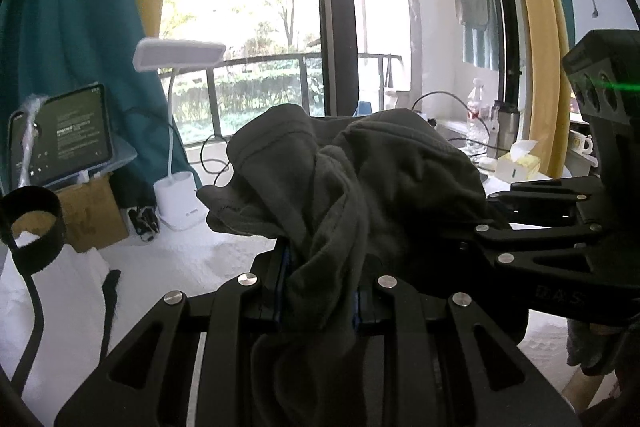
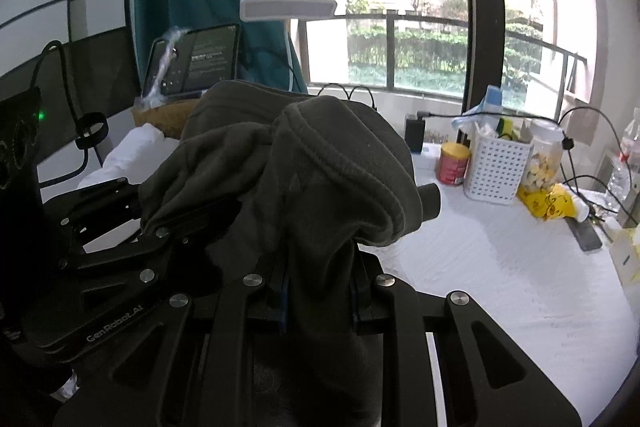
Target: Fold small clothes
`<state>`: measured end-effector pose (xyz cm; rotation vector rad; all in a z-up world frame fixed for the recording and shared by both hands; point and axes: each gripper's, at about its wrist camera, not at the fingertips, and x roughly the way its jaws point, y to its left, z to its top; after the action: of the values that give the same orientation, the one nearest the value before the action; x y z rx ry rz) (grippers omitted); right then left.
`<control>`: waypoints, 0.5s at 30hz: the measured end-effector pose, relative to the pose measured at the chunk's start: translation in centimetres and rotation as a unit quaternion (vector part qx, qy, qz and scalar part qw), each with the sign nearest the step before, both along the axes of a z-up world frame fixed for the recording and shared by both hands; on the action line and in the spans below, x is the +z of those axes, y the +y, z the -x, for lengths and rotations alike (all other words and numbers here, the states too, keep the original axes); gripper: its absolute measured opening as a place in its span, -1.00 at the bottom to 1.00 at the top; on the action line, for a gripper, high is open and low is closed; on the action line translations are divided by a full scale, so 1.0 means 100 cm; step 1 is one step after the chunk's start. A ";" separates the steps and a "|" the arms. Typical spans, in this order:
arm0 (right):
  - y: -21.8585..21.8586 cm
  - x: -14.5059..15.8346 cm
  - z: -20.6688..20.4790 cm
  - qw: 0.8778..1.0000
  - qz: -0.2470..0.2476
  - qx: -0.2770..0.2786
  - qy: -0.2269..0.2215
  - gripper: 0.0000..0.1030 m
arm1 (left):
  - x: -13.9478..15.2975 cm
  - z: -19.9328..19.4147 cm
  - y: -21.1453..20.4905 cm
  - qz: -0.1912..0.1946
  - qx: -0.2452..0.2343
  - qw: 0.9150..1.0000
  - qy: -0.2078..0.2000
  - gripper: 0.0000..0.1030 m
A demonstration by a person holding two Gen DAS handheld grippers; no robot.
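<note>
Grey garment (image 1: 344, 187) in both tongs, w/ bunching.

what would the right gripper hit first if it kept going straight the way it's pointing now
Probably nothing solid soon: the right gripper is shut on the dark garment, which blocks the line ahead. Beyond it likely lies the white table cover, though depth is unclear.

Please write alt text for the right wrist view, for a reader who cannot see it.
The right gripper clamps a bunched dark grey garment above a white table, and the left gripper grips the same cloth close beside it. Behind stand a white basket, a red can, a tablet and a window.
</note>
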<state>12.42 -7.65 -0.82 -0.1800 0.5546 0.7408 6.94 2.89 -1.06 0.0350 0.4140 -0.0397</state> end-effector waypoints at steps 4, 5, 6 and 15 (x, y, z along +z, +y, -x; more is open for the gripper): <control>-0.006 0.012 0.010 1.000 -0.008 0.000 -0.015 -0.56 | 0.011 0.010 -0.003 -0.009 0.007 1.000 -0.013 -0.58; -0.007 0.015 0.012 1.000 -0.009 -0.001 -0.019 -0.56 | 0.014 0.013 -0.004 -0.009 0.006 1.000 -0.018 -0.58; -0.008 0.017 0.014 1.000 -0.011 -0.001 -0.022 -0.56 | 0.017 0.015 -0.005 -0.009 0.005 1.000 -0.022 -0.58; -0.018 0.040 0.033 0.998 -0.021 -0.004 -0.054 -0.56 | 0.038 0.034 -0.007 -0.008 -0.004 0.998 -0.055 -0.58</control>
<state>9.16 -9.47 3.19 -0.1771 0.4354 0.7306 3.59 2.18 2.77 0.0554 0.3042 -0.0429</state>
